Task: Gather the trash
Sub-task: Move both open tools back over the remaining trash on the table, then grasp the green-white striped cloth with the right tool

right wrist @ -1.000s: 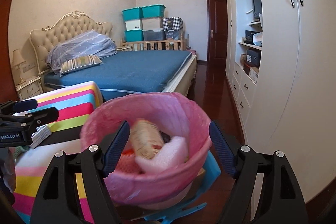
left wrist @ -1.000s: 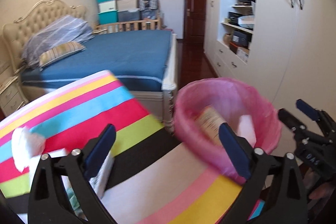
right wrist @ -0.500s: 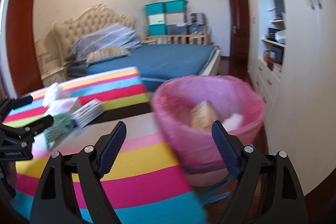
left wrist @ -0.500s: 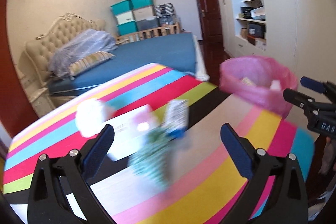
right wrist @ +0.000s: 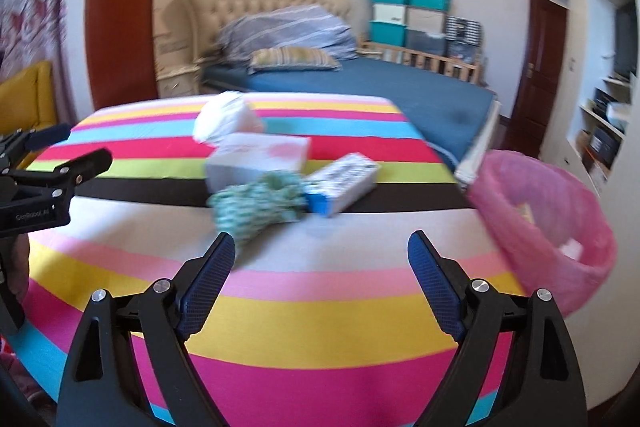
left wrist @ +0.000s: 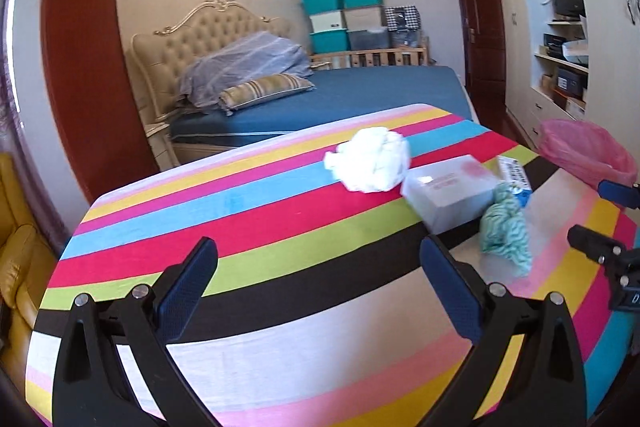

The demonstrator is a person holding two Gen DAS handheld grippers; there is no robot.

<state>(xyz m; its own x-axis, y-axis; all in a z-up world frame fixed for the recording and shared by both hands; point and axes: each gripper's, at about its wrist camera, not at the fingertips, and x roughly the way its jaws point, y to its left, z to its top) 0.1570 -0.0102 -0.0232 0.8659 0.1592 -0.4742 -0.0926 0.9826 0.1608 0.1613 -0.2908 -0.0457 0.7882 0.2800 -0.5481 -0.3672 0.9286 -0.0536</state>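
On the striped table (left wrist: 248, 227) (right wrist: 320, 315) lie a crumpled white paper ball (left wrist: 370, 159) (right wrist: 226, 117), a pale tissue box (left wrist: 450, 189) (right wrist: 258, 155), a green-and-white crumpled cloth (left wrist: 506, 229) (right wrist: 256, 205) and a blue-and-white carton (left wrist: 514, 175) (right wrist: 340, 183). A bin with a pink liner (left wrist: 586, 151) (right wrist: 548, 219) stands off the table's right edge and holds some trash. My left gripper (left wrist: 318, 281) is open and empty above the table's left part. My right gripper (right wrist: 320, 275) is open and empty, just short of the green cloth.
A bed with a blue cover (left wrist: 340, 95) stands behind the table. White cabinets with shelves (left wrist: 560, 67) line the right wall. A yellow chair (left wrist: 16, 247) is at the left. Teal storage boxes (left wrist: 344, 15) are stacked at the back.
Both grippers have swung left, away from the pink bin and back over the table. The trash items on the table have come into view. Both stay open.
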